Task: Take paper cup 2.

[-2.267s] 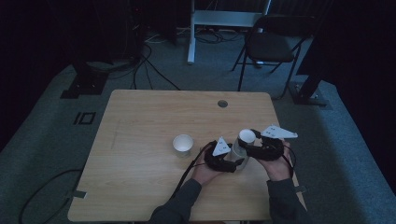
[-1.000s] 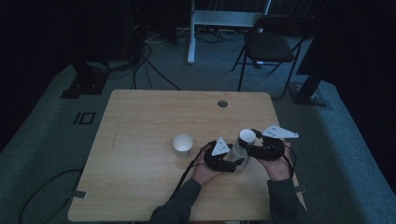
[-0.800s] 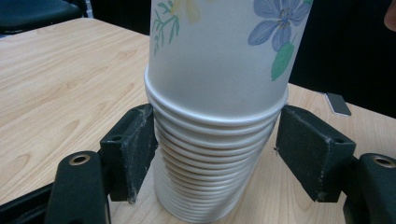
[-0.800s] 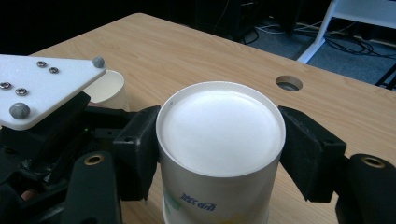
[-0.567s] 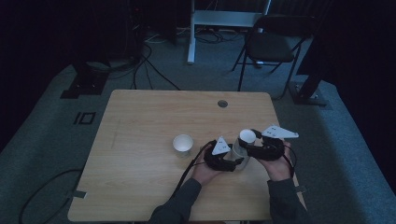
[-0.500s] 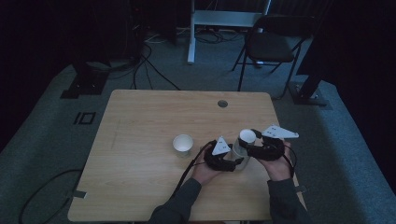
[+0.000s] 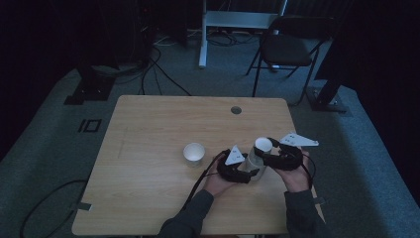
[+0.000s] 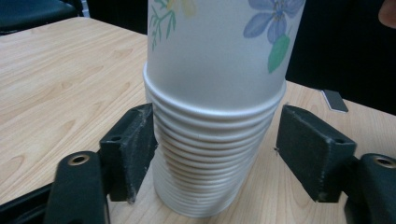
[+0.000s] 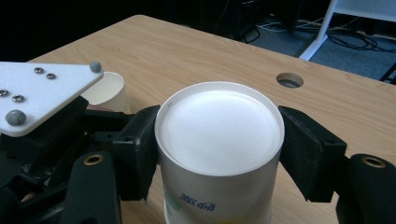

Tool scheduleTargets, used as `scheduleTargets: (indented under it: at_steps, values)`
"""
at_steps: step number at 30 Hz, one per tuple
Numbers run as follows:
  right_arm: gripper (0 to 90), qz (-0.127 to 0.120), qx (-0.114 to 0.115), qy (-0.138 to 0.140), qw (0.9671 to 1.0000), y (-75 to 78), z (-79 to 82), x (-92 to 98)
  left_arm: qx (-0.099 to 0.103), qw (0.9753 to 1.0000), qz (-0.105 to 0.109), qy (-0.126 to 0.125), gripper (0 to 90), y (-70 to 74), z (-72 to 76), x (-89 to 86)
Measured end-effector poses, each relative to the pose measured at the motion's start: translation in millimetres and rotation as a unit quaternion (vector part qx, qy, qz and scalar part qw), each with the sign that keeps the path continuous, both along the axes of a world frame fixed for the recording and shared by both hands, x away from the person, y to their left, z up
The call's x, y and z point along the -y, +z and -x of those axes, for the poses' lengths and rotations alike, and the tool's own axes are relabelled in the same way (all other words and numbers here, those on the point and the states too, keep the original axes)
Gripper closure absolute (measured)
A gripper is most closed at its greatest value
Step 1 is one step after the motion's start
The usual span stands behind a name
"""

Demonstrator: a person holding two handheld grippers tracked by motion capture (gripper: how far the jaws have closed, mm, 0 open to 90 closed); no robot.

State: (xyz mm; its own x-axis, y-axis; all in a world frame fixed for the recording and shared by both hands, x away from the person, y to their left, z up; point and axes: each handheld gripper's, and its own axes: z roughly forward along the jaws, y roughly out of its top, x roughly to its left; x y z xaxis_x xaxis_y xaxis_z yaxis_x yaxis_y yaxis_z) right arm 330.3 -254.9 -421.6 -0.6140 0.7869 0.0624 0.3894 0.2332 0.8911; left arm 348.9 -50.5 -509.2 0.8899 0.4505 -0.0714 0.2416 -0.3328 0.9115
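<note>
Standing between open right hand-held gripper [image 9: 219, 154] jaws: upside-down cup stack [image 9: 218, 140].

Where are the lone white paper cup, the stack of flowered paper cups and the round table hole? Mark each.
lone white paper cup [image 7: 193, 154], high view, its open mouth.
stack of flowered paper cups [image 8: 210, 154], left gripper view, ribbed rims.
round table hole [image 9: 289, 80], right gripper view, its opening.

A stack of white paper cups [image 7: 259, 154] stands upright on the tabletop [image 7: 158, 124], right of centre in the high view. Its top cup [image 8: 217, 44] bears blue flowers and green leaves; ribbed rims show beneath. A single white cup [image 7: 193, 154] stands upright, apart to its left.
</note>
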Motion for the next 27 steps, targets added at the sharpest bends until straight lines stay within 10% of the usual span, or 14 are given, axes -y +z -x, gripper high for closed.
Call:
scheduleTargets:
  at_steps: [27]
  values:
    - [33.0, -0.025, -0.009, 0.038, 0.9989, -2.4, 2.0, -10.0, 0.005, 0.9998, -0.003, 0.017, 16.9, -3.8, -0.7, 8.2]
